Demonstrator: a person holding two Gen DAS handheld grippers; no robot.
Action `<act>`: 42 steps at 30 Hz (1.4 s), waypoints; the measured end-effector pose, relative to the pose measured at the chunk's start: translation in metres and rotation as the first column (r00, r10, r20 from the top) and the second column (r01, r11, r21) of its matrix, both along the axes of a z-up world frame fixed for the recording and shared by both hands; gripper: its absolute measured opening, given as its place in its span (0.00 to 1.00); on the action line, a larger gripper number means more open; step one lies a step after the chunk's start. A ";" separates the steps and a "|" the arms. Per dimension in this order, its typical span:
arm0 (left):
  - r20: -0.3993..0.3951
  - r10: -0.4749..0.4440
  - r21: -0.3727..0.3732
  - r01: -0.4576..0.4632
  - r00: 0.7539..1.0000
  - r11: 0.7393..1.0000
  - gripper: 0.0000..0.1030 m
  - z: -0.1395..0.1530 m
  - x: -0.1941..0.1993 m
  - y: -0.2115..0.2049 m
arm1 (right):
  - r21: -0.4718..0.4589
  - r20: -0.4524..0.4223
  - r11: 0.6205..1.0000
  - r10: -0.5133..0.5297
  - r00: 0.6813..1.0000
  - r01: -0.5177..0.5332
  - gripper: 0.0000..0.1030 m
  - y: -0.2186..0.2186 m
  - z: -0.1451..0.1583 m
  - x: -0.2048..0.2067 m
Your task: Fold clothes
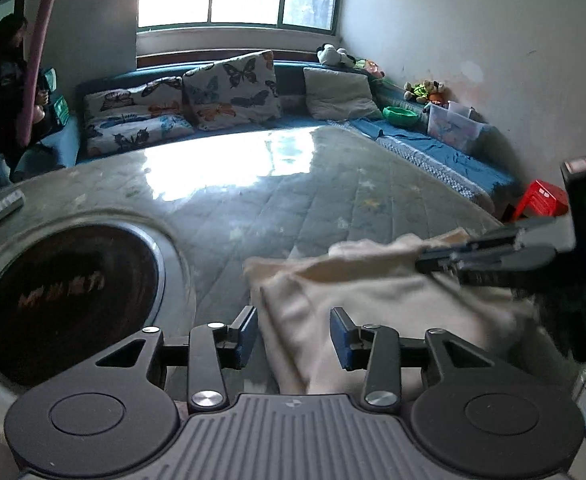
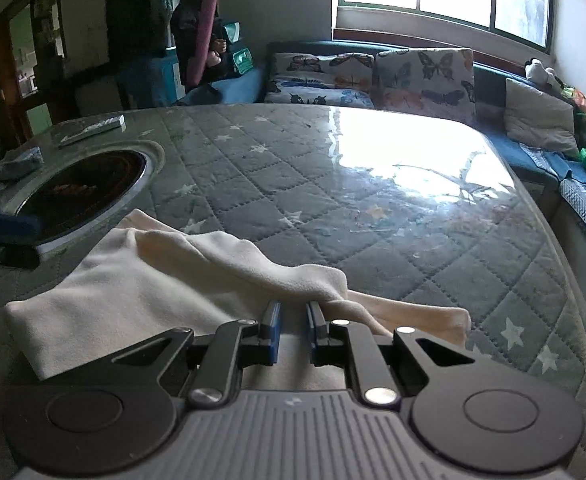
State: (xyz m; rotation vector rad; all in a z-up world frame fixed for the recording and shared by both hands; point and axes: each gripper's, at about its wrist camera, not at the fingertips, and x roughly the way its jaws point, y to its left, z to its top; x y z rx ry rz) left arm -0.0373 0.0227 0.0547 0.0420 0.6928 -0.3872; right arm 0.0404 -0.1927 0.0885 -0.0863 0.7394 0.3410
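A cream garment lies partly folded on the quilted grey table cover. My left gripper is open, its blue pads either side of the garment's near left edge, low over it. My right gripper comes in from the right in the left wrist view, on the garment's far right fold. In the right wrist view the same garment spreads to the left, and my right gripper has its jaws narrowed around a fold of cream cloth.
A round dark cooktop is set into the table at the left, also in the right wrist view. A flat remote lies behind it. A cushioned bench runs along the far wall. People stand at back left.
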 end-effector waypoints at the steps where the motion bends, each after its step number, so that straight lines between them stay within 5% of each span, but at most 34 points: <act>1: 0.002 -0.001 -0.003 0.001 1.000 1.000 0.41 0.000 -0.005 0.001 | 0.003 0.006 1.000 0.001 1.000 -0.001 0.12 0.000 0.002 -0.002; 15: -0.077 0.024 -0.065 -0.029 0.997 0.997 0.36 -0.020 -0.025 0.007 | 0.000 0.087 0.994 0.108 0.990 -0.108 0.20 0.027 0.012 -0.047; 19: -0.125 0.030 -0.115 -0.045 0.992 0.992 0.17 -0.027 -0.021 0.014 | 0.005 0.063 0.995 0.098 0.993 -0.099 0.20 0.029 0.003 -0.045; 26: -0.197 0.050 -0.147 -0.080 0.979 0.986 0.09 -0.036 -0.018 0.020 | -0.012 0.057 0.996 0.092 0.994 -0.092 0.24 0.029 -0.009 -0.044; 42: -0.055 -0.038 -0.066 0.034 0.998 0.997 0.15 -0.005 -0.009 -0.009 | 0.055 0.035 0.980 0.190 0.981 -0.191 0.23 0.048 0.018 -0.009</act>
